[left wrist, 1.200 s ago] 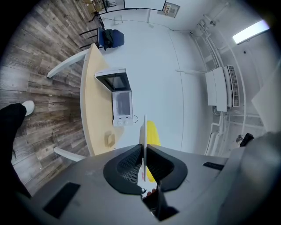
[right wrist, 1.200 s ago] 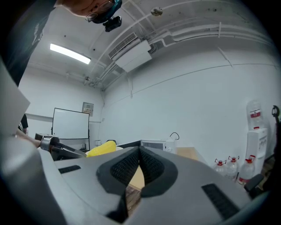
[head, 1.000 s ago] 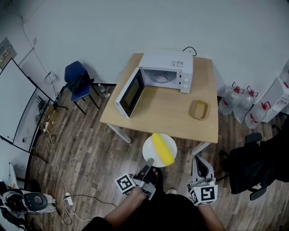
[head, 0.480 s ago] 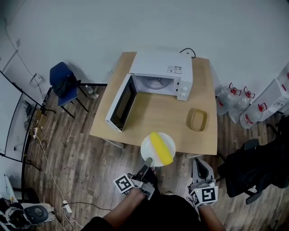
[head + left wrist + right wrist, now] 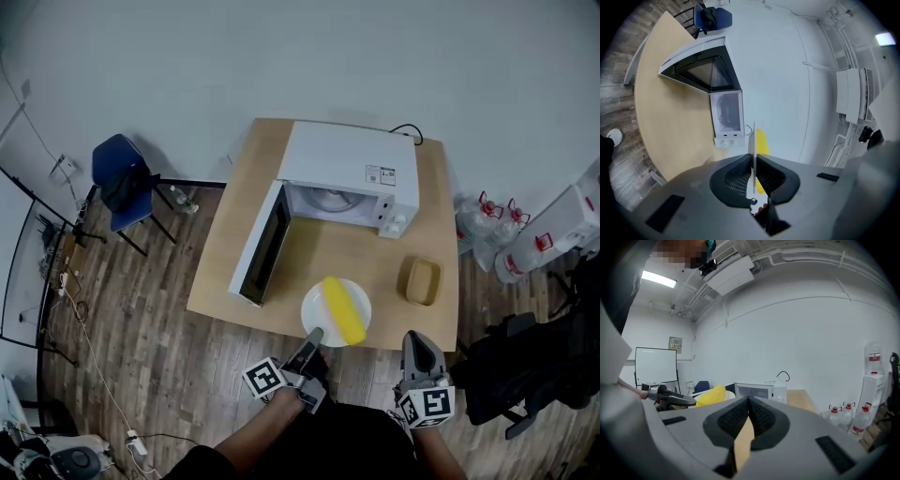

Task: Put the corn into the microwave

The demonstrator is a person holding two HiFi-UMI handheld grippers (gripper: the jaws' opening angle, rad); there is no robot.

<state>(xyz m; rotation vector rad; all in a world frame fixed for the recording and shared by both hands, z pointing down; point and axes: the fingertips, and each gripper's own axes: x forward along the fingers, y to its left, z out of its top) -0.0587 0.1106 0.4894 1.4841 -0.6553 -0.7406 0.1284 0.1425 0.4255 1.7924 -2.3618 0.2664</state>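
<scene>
A yellow corn cob (image 5: 343,309) lies on a white plate (image 5: 314,311). My left gripper (image 5: 314,335) is shut on the plate's near rim and holds it level over the table's front edge. In the left gripper view the plate's edge (image 5: 753,154) stands between the pads, with the corn (image 5: 761,140) behind it. The white microwave (image 5: 347,169) stands at the back of the wooden table (image 5: 225,253) with its door (image 5: 262,244) swung open to the left. My right gripper (image 5: 415,342) is shut and empty, right of the plate, short of the table.
A small tan dish (image 5: 419,281) sits on the table's right side, near the plate. A blue chair (image 5: 122,178) stands left of the table. Water bottles (image 5: 487,220) and a dark office chair (image 5: 525,366) are on the right.
Both grippers have moved forward toward the table. The plate with the corn has gone from in front of the table to above its front edge.
</scene>
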